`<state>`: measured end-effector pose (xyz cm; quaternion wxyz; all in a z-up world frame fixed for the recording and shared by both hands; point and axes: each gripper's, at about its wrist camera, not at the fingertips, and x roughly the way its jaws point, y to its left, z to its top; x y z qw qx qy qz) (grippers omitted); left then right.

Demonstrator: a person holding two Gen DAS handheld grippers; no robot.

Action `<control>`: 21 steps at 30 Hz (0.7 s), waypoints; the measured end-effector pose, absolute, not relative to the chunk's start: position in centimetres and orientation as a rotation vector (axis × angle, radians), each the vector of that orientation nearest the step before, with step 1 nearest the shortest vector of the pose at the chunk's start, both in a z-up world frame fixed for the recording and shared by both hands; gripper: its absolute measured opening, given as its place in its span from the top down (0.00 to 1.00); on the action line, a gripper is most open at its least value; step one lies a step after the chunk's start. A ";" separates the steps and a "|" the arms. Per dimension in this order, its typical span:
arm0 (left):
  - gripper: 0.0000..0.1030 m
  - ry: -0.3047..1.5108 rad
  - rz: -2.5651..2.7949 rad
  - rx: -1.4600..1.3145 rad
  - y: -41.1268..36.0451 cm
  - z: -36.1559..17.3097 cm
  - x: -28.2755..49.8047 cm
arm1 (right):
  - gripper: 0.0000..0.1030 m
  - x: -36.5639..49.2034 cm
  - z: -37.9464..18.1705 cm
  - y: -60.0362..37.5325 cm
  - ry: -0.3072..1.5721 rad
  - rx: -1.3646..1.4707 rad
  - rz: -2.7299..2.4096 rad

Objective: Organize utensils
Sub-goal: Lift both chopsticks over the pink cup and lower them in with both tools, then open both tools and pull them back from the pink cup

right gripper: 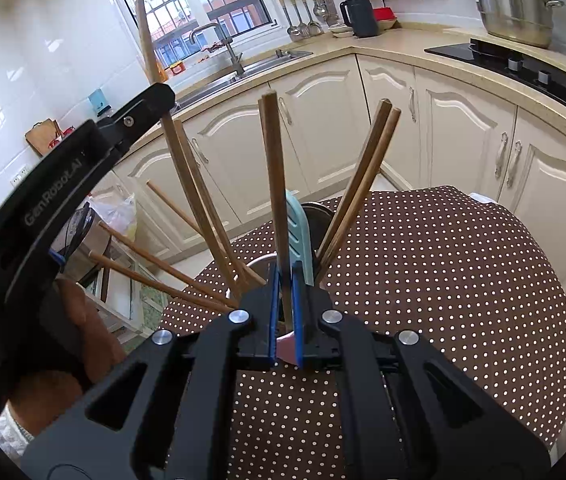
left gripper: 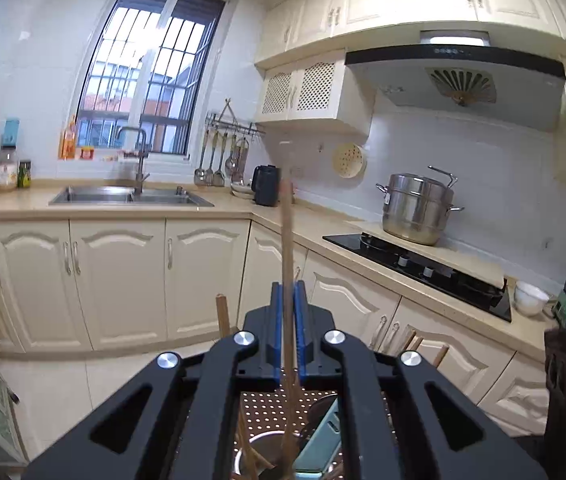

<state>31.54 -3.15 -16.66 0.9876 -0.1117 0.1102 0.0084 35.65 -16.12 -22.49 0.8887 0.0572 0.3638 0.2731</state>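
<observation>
Two blue-padded fingers of the left gripper [left gripper: 288,304] stand nearly together in the left wrist view, pinching a long wooden chopstick [left gripper: 286,240] that runs upright between them and rises blurred above the tips. Below the gripper body a metal holder [left gripper: 261,450] sits on a brown polka-dot tablecloth [left gripper: 283,402], with a pale blue utensil [left gripper: 321,446] and more wooden sticks leaning in it. Behind, a steel pot [left gripper: 417,210] rests by the black cooktop [left gripper: 423,268], and a sink [left gripper: 131,195] lies under the window. Turning to the right wrist view, the right gripper [right gripper: 285,280] is narrowly closed on a pair of wooden chopsticks [right gripper: 271,184] that stand upright between its blue pads. These rise from the holder [right gripper: 253,266] on the dotted tablecloth [right gripper: 443,288], beside the pale blue utensil [right gripper: 298,232]; other chopsticks fan out left and right. At left, the left gripper [right gripper: 155,98] grips a long stick [right gripper: 146,36] high above the holder.
</observation>
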 end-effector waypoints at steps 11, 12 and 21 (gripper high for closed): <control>0.95 0.264 -0.006 -0.216 -3.5 -17.7 31.3 | 0.93 35.4 -23.0 -16.2 0.773 0.121 0.556; 0.95 0.278 -0.009 -0.212 -3.5 -17.8 31.3 | 0.93 35.4 -23.1 -16.2 0.774 0.121 0.554; 0.64 0.385 -0.005 -0.194 -2.7 -17.7 30.5 | 0.90 35.1 -21.9 -15.7 0.766 0.118 0.533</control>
